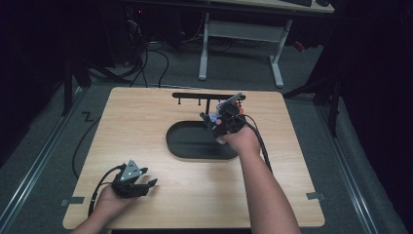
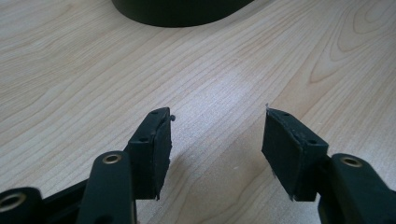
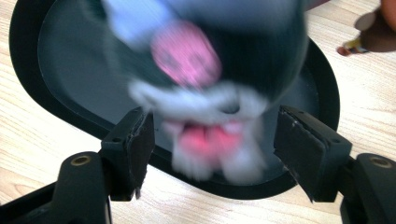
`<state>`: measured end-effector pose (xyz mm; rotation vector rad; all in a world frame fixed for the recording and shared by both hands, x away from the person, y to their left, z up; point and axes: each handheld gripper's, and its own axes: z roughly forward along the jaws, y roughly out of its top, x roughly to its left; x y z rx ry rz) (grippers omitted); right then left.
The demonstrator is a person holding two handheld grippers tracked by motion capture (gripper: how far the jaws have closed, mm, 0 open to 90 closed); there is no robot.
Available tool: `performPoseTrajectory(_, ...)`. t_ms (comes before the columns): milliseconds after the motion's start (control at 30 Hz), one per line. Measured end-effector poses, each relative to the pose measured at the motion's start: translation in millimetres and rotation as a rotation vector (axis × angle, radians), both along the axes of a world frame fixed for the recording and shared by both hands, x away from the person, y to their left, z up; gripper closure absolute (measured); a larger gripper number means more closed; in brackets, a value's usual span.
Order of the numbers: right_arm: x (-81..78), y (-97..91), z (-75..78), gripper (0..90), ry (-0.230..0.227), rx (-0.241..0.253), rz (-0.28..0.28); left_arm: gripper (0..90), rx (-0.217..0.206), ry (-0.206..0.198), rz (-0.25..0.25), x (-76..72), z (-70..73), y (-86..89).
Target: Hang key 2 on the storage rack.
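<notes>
A grey and white plush toy [image 3: 205, 70] with pink patches shows blurred between the jaws of my right gripper [image 3: 212, 144]. The pads stand apart from it on both sides, so the gripper is open. Below the toy lies a black oval tray [image 3: 28, 60]. In the high view the right gripper [image 1: 215, 124] hovers over the tray's [image 1: 185, 146] right end, with the toy [image 1: 212, 118] at its tip. My left gripper [image 1: 146, 187] rests low over the table near the front left. It [image 2: 217, 135] is open with nothing between its pads.
A black rack [image 1: 204, 96] with small pegs stands at the table's back edge behind the tray. A small orange and brown object [image 3: 357, 44] lies on the wood beyond the tray. Cables trail from both grippers. Bare wood [image 2: 233, 70] stretches ahead of the left gripper.
</notes>
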<state>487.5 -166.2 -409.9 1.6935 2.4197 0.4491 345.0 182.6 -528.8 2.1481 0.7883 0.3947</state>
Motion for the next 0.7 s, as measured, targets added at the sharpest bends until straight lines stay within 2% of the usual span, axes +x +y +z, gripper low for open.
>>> performPoseTrajectory(300,-3.0,-0.7,2.4,28.3,-0.001,-0.004,-0.007,42.6,0.001,0.001,-0.001,0.2,0.1,0.1)
performPoseTrajectory(700,-10.5,-5.8,-3.2,28.5,0.008,0.007,-0.009,42.7,0.000,-0.001,0.000,0.4,-0.2,-0.4)
